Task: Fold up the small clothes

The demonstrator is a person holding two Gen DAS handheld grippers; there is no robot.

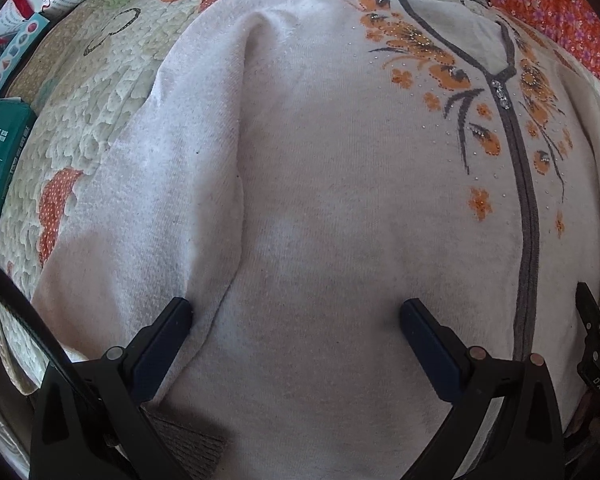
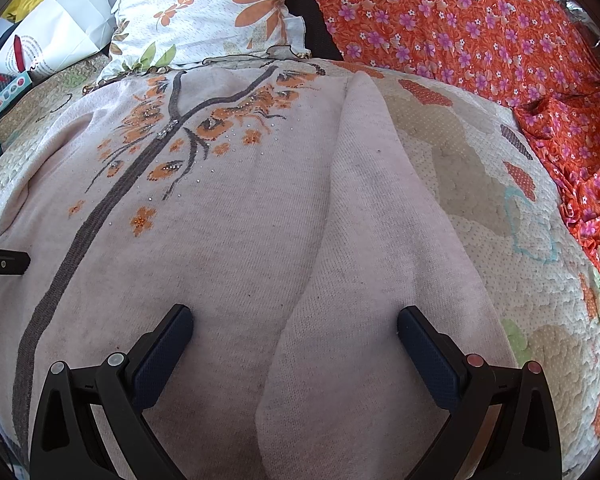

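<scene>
Here's the pale knit cardigan [image 1: 320, 200] spread face up on the quilted bedspread [image 1: 80, 112], its grey placket [image 1: 528, 220] running lengthwise from the hem beside the person up to the neckline under the flowered pillow [image 2: 204, 8]. That long axis runs straight away from both tools.

The left gripper [image 1: 296, 320] hovers spread wide, holding nothing, over the left sleeve seam. The left sleeve [image 1: 160, 200] lies alongside the body, toward the bedspread's left edge.

The right gripper [image 2: 296, 326] is equally wide and empty above the right sleeve [image 2: 380, 240], which slants out toward the right edge by the orange floral cloth [image 2: 480, 32].

Each sleeve sits nearest its own gripper, so folding inward across the placket looks like the move.
</scene>
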